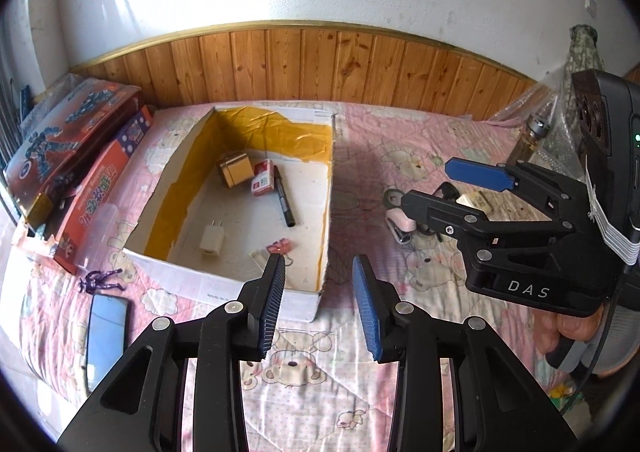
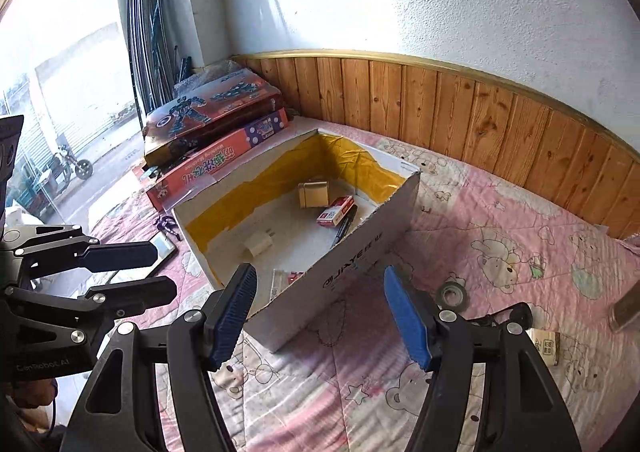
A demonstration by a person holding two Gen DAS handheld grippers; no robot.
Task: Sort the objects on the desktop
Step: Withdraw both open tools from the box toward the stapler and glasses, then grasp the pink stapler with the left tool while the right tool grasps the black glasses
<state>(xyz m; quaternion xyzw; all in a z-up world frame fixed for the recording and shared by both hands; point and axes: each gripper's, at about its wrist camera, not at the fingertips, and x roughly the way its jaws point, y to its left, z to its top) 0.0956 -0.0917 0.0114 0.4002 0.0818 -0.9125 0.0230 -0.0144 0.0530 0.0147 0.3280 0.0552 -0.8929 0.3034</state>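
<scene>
Lying just beyond left tool (image 1: pixel 320 300): box (image 1: pixel 256 288)

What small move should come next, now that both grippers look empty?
Probably swing the right gripper toward the roll of dark tape lying on the pink quilt just outside the cardboard box. Both it and the left gripper stand open with nothing between the pads, and the tape is the nearest loose item to the right gripper.

My grippers: black frames, silver rivets, ribbed blue pads. The right gripper (image 1: pixel 456 188) is marked "DAS", with a white band; the left gripper (image 2: pixel 160 270) reads "GenRobot.AI".
</scene>
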